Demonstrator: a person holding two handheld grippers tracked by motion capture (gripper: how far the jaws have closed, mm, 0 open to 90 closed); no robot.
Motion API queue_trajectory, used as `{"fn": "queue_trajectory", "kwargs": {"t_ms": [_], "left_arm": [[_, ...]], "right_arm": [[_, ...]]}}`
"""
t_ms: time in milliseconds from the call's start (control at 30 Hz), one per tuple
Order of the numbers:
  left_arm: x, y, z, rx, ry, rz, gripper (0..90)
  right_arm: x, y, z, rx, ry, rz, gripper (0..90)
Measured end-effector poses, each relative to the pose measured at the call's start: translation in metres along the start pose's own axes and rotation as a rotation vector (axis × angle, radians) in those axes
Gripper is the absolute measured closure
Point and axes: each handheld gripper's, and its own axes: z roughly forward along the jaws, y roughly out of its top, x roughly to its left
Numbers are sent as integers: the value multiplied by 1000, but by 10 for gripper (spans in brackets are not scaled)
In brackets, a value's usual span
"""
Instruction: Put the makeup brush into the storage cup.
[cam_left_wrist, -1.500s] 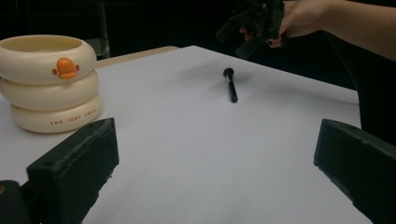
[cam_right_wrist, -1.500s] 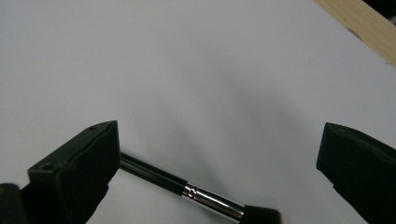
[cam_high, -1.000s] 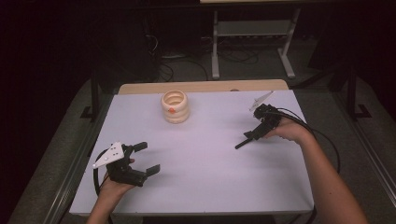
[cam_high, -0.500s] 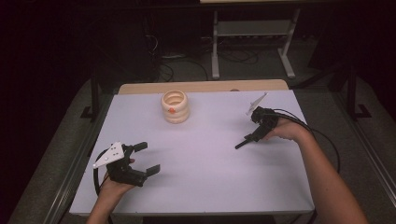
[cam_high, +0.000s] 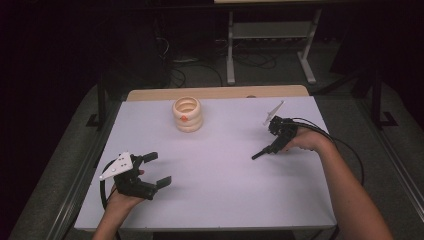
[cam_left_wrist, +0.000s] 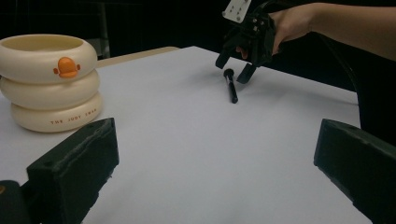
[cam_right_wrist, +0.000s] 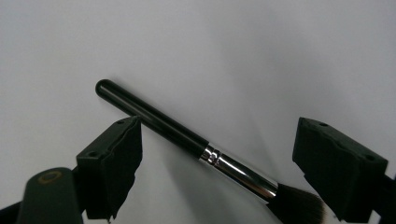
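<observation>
A black-handled makeup brush (cam_high: 262, 151) with a silver ferrule lies flat on the white table (cam_high: 215, 200), right of centre. My right gripper (cam_high: 274, 145) hangs over its bristle end, jaws on either side of the brush (cam_right_wrist: 187, 135) and not touching it. These jaws have just been closing and stand open, as the left gripper view shows of the right gripper (cam_left_wrist: 232, 70) above the brush (cam_left_wrist: 230, 86). My left gripper (cam_high: 160, 169) rests at the near left, open and empty.
A cream container of three stacked rings (cam_high: 187, 114) with an orange duck mark (cam_left_wrist: 67, 67) stands at the far centre-left. A wooden strip (cam_high: 215, 92) runs along the table's far edge. Metal stand legs (cam_high: 270, 50) and cables lie on the floor behind.
The right gripper has shifted slightly over the brush. The brush, the ring container and the left gripper have kept still.
</observation>
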Motion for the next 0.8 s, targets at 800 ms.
{"fn": "queue_trajectory", "kwargs": {"t_ms": [800], "left_arm": [[0, 0, 1, 5, -5, 3, 0]], "right_arm": [[1, 2, 13, 99, 5, -47, 221]]}}
